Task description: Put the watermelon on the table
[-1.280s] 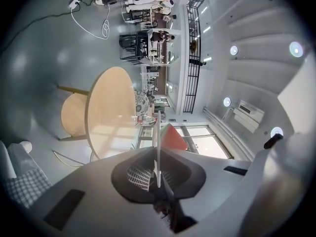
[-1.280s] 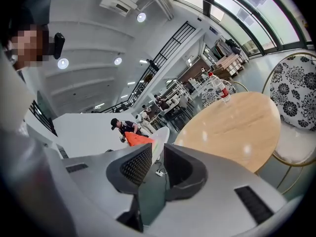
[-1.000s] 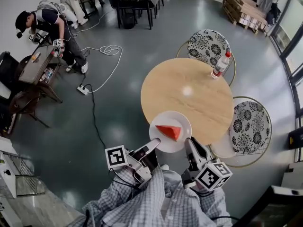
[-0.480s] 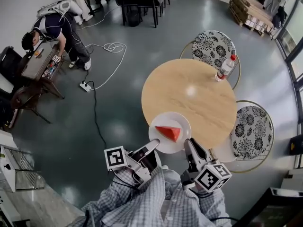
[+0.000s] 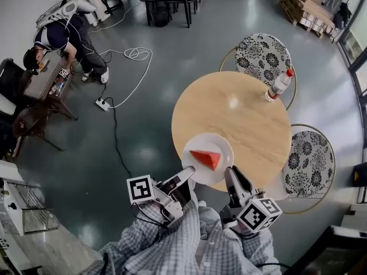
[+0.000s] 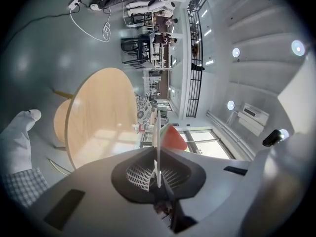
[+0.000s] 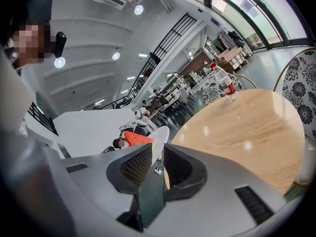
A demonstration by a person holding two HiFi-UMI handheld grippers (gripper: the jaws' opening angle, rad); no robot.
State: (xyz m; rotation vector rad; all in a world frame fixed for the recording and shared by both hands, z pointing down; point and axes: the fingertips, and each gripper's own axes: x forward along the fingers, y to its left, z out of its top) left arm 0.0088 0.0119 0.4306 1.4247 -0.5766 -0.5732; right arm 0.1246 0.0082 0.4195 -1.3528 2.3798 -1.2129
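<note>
Watermelon slice [image 5: 206,158] on white plate [image 5: 198,177], left gripper [image 5: 187,175] and right gripper [image 5: 229,173] pinching its rim, at wooden table [image 5: 241,116] edge, grey floor [image 5: 143,130].

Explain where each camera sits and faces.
Head view: on the person's head, facing steeply down at the round table, checked sleeves, left gripper, right gripper.
Left gripper view: on the left gripper, looking along its jaws at the plate.
Right gripper view: on the right gripper, same, from the other rim.
Shared: plate and watermelon slice.

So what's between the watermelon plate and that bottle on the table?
Nothing: only bare wooden tabletop lies between the plate and the bottle, as the head view shows.
</note>
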